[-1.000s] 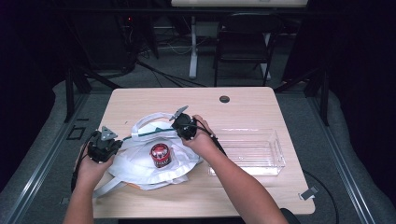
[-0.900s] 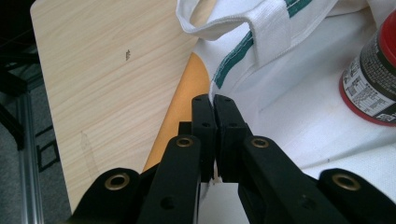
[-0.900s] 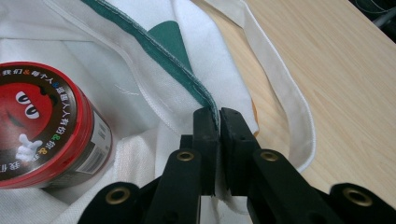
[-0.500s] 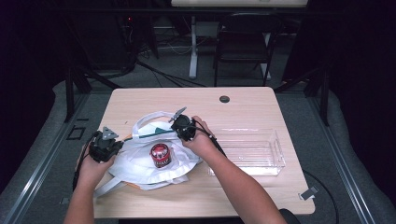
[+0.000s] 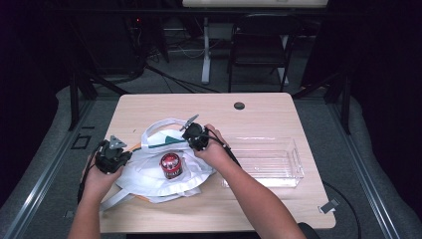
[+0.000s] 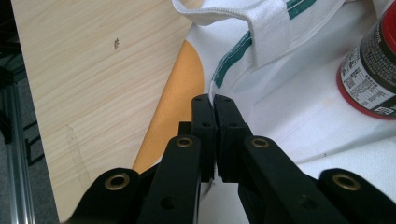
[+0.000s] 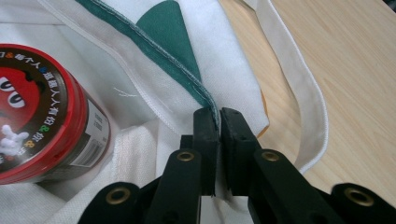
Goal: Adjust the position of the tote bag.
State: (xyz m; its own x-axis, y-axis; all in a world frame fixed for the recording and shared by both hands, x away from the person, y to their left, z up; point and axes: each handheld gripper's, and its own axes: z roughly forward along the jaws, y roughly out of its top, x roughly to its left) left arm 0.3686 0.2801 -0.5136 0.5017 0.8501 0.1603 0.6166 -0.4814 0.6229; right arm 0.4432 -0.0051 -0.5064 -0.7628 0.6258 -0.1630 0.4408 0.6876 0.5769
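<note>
1. High view: a white cloth bag (image 5: 154, 174) with green trim lies on the table (image 5: 259, 114), a red-lidded can (image 5: 170, 165) standing upright in its mouth.
2. Left gripper (image 6: 214, 100) pinches the bag's rim, jaws closed on the cloth.
3. Right gripper (image 7: 219, 113) clamps the green-edged rim opposite.
4. A clear plastic tray (image 5: 288, 172) sits beside the bag.

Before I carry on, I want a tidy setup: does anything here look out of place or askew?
Nothing is spilled or damaged. The white bag lies rumpled and bunched on the table, each gripper pinching its hem, and the red-lidded can stands upright on the cloth. The clear tray sits square and empty.
</note>
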